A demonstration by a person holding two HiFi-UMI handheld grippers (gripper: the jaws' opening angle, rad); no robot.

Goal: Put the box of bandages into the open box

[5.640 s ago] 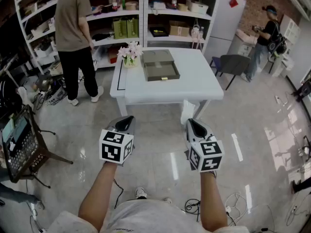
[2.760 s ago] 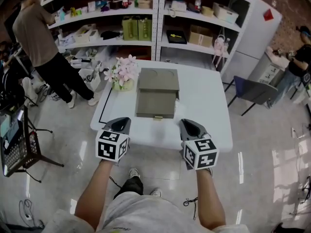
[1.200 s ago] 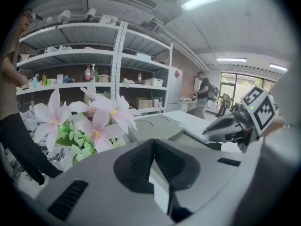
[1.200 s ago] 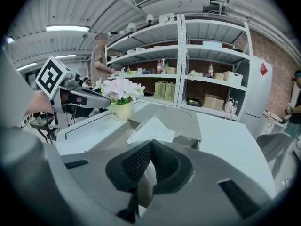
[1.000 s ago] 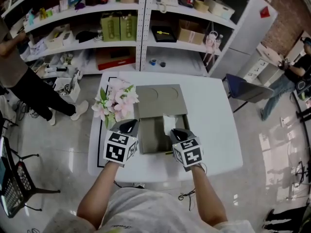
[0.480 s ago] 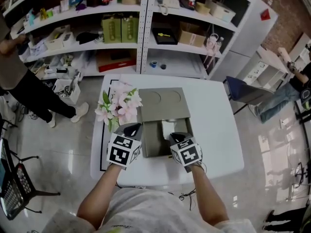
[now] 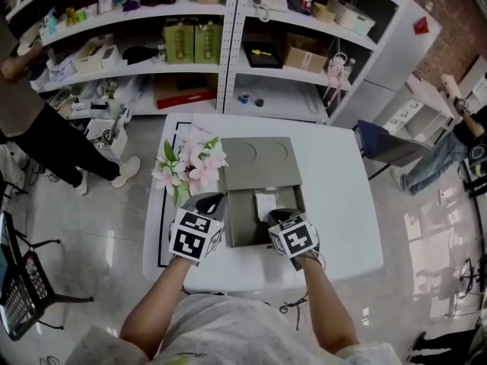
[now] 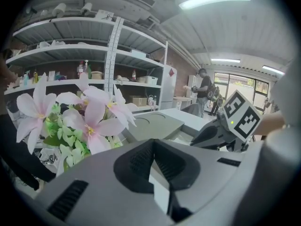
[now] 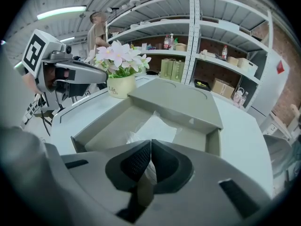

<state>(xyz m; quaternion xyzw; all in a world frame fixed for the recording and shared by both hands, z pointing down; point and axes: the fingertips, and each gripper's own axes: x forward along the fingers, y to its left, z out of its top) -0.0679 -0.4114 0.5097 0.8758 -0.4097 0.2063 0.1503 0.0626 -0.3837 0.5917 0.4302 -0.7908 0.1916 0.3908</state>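
Observation:
A grey-green open box point(image 7: 240, 225) stands on the white table point(image 7: 335, 204), its tray pulled out toward me from under the flat lid point(image 7: 259, 157). White crumpled wrapping point(image 7: 266, 202) lies in the tray, also in the right gripper view point(image 9: 153, 126). No box of bandages shows in any view. My left gripper point(image 7: 209, 198) hovers at the tray's left front corner, shut and empty point(image 8: 151, 147). My right gripper point(image 7: 275, 215) hangs over the tray's right front, shut and empty point(image 9: 150, 147).
A pot of pink flowers point(image 7: 190, 166) stands just left of the box, close to my left gripper point(image 9: 106, 76). Stocked shelves point(image 7: 228, 36) rise behind the table. A person point(image 7: 30, 120) stands at the far left, and a blue chair point(image 7: 388, 147) sits at the right.
I have walked up to the table. Both grippers have come from above the floor to over the front of the open tray, shut throughout.

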